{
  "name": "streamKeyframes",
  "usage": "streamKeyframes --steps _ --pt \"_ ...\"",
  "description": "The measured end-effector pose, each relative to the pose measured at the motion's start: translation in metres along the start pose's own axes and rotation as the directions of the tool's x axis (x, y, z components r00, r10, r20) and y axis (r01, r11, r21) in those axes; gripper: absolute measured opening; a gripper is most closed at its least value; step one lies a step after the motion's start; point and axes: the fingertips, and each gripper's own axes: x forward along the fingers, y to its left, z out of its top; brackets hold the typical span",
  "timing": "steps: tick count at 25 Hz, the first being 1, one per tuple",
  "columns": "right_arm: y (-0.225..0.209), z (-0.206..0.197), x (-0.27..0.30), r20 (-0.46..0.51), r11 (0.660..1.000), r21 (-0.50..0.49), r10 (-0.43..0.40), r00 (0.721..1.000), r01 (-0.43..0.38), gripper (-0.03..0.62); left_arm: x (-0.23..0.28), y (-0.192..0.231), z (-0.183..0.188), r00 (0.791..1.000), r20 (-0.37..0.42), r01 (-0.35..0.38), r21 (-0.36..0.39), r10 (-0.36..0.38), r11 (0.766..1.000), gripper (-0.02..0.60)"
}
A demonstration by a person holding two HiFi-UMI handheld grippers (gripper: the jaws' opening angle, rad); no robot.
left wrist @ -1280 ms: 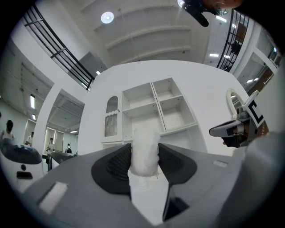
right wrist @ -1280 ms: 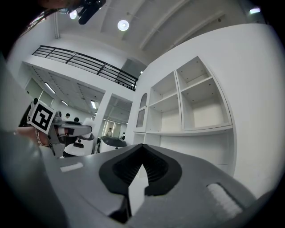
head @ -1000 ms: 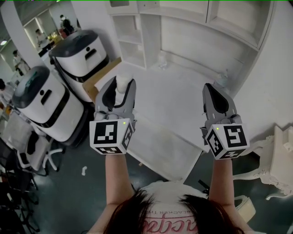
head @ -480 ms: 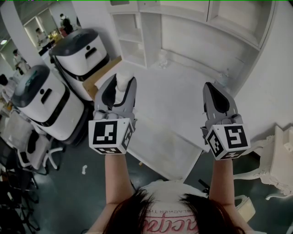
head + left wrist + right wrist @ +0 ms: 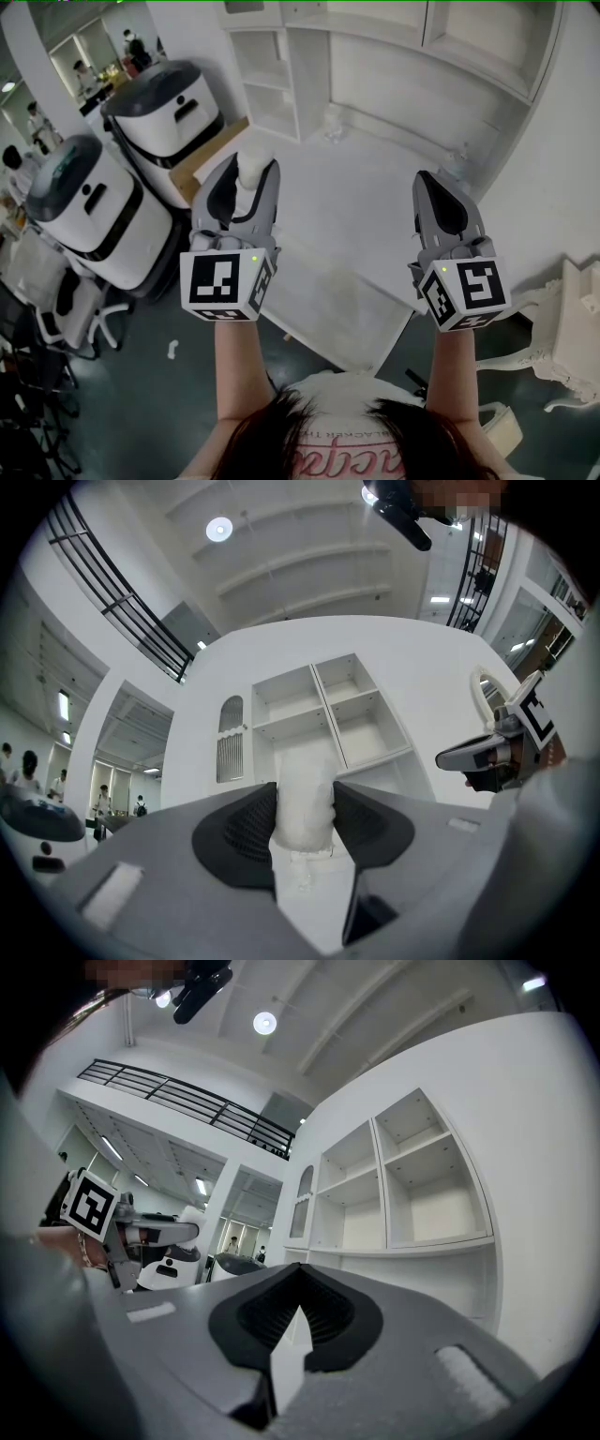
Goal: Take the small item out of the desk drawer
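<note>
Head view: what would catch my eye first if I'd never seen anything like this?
Two hand-held claws with black-and-white marker cubes, held out over a white desk. The left claw is clamped on a small white item, while the right claw is shut and empty. At left, beside the desk, stand two rounded white-and-black machines.

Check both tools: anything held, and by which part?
Left tool holds the small white item, gripped by its two sides, one end poking past the tips. Right tool: shut, empty.
</note>
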Motion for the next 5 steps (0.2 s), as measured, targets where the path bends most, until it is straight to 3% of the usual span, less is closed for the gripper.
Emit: streamKeyframes --steps 5 --pt "-0.0013 0.0009 -0.0034 0.007 1.000 -0.006 -0.002 1.000 0.002 0.000 0.0010 -0.0047 0.0030 1.000 0.007 0.003 0.004 -0.003 1.000 0.199"
